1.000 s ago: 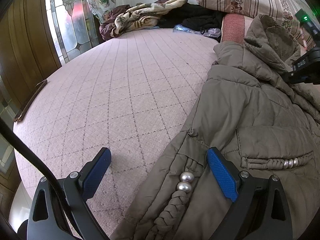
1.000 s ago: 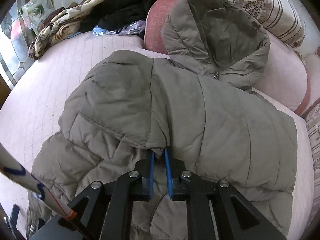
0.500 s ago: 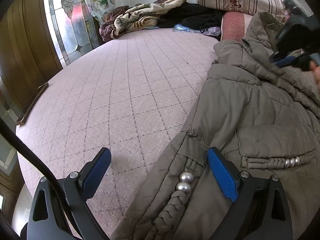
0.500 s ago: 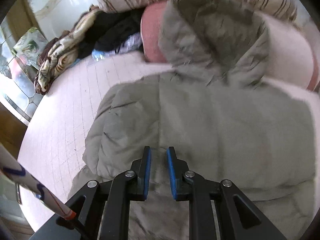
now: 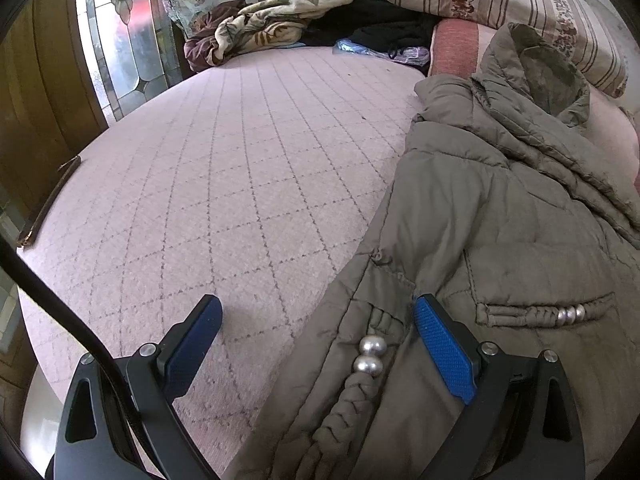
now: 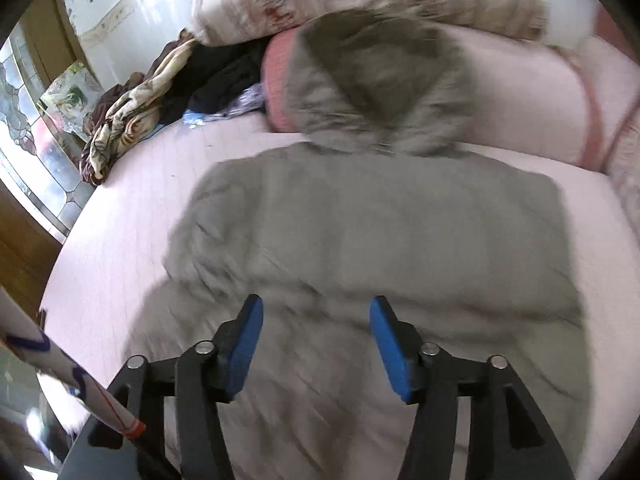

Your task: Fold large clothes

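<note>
Landmark: the coat (image 6: 372, 240), an olive padded one, is laid flat on the pink bed cover (image 5: 224, 184).
Change: the right gripper (image 6: 316, 344), clamped on a fold of the coat a second ago, is now seen spread wide and lifted clear above the coat's middle; the view is blurred by motion.
Meaning: the fold made over the coat's body is judged to be finished and let go; a fresh grip is probably wanted next.
Left gripper (image 5: 316, 344): unmoved at the coat's near left edge, fingers apart and grasping nothing, the right finger (image 5: 444, 356) resting on the fabric.
Coat look: hood (image 5: 532, 68) propped on the pillows (image 5: 452, 36); pearl beads (image 5: 370, 356) on braided trim; the pocket is trimmed likewise.
</note>
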`<state>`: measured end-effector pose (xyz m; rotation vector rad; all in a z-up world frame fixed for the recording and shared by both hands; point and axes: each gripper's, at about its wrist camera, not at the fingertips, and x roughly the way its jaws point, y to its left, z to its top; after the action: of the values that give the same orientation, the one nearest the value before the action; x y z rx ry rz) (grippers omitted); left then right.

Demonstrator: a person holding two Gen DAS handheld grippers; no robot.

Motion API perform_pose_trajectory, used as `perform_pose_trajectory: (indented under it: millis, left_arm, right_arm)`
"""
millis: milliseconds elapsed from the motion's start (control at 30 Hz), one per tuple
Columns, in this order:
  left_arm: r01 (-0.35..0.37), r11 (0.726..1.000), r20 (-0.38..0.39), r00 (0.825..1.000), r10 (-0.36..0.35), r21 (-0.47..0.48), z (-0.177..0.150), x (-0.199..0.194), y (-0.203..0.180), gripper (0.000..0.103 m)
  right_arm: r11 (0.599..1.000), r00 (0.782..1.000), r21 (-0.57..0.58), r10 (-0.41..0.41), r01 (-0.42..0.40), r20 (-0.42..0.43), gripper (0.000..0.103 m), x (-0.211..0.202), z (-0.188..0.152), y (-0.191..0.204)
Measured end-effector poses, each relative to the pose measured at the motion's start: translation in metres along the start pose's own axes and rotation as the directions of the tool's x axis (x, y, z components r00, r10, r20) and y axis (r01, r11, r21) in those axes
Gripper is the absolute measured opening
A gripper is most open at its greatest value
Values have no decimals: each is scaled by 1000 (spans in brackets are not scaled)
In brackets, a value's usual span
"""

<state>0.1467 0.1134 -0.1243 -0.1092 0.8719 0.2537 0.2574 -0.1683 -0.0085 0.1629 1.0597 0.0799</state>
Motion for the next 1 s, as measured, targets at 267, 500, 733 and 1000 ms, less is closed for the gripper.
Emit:
perform_pose_trajectory:
  millis: [267, 500, 733, 1000]
  left_arm:
    - [108, 994, 31, 994, -108, 29, 1, -46, 14, 86]
    - [162, 987, -23, 987, -162, 2, 23, -50, 42, 86]
    - [222, 975, -234, 947, -221, -25, 18, -2, 43, 77]
    - [160, 970, -223, 968, -118, 183, -10, -36, -10, 29]
  right_arm:
    - [945, 986, 289, -133, 155, -97, 78, -88, -104, -174]
    - [886, 985, 443, -74, 137, -156, 80, -91, -181, -242]
    - [917, 980, 396, 35, 47, -197, 54, -56, -208, -213]
    - [930, 980, 360, 3, 70, -198, 21, -70, -212, -221]
